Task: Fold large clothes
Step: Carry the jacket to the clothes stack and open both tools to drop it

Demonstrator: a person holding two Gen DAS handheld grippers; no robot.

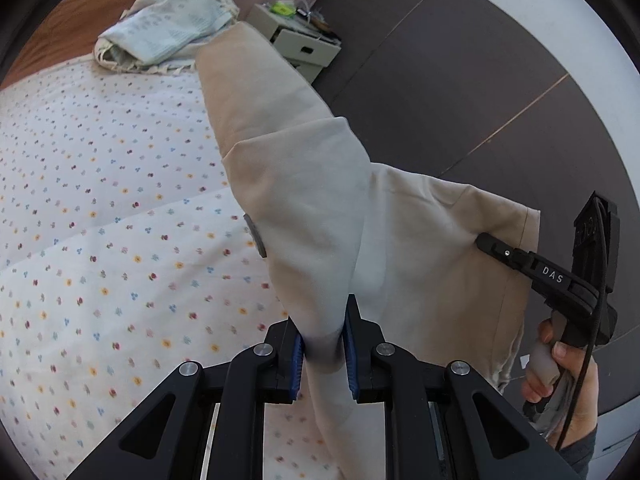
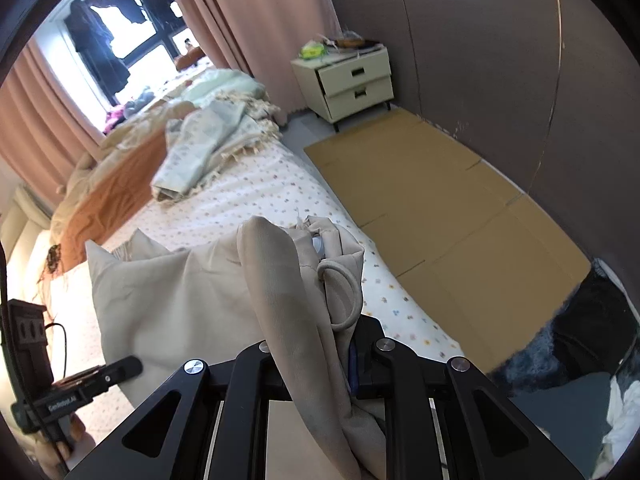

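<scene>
A big bed (image 1: 100, 200) with a white cover full of tiny flowers fills the left wrist view from 7 to 11 o'clock. A flat brown cardboard sheet (image 2: 460, 208) lies on the floor at 2 o'clock in the right wrist view. The beige garment (image 1: 304, 184) hangs over the bed edge, stretched between both tools. The left gripper (image 1: 324, 354) is pinched tight on a bunch of that cloth. The right gripper (image 2: 316, 364) is squeezed on another bunch near a cloth loop (image 2: 340, 296). A small cream nightstand (image 2: 348, 80) stands at 1 o'clock
</scene>
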